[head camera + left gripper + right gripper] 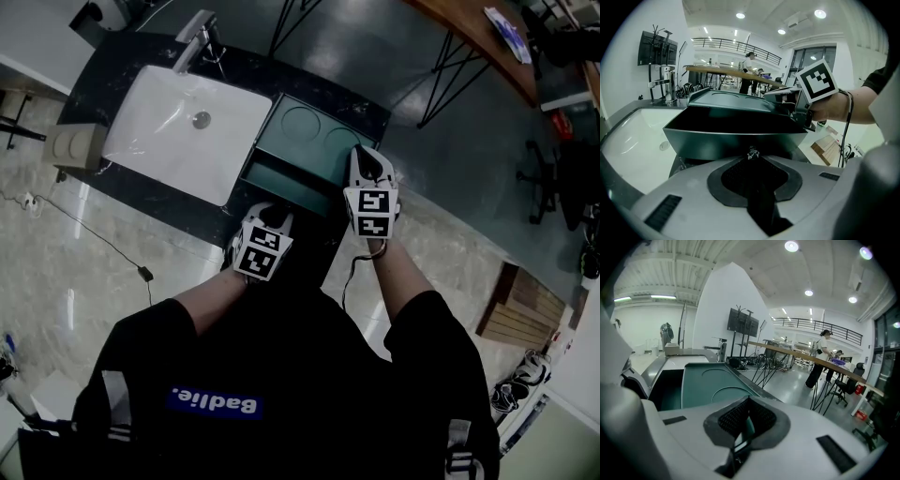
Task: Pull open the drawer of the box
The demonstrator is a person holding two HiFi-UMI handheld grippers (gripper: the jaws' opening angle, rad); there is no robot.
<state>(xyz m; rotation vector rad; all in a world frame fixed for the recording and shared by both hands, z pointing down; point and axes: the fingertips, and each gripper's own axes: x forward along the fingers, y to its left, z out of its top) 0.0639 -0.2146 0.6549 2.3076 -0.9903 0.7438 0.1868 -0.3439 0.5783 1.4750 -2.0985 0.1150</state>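
A green box (314,131) with two rings on its lid stands on the dark counter (122,66), right of the sink. Its drawer (286,183) is slid out toward me, its dark inside showing. In the left gripper view the drawer front (736,143) fills the middle, with a small metal knob (752,153) at its lower edge. My left gripper (274,214) (752,155) is shut on that knob. My right gripper (364,159) (743,427) sits at the box's near right corner, pads closed on a green sliver of the box's edge. The box lid (710,383) lies to its left.
A white sink (178,131) (633,140) with a chrome faucet (195,37) takes up the counter's left part. Beyond the counter is a long wooden table (478,37) on thin black legs. A wooden pallet (520,305) lies on the floor at right. A person (747,70) stands far off.
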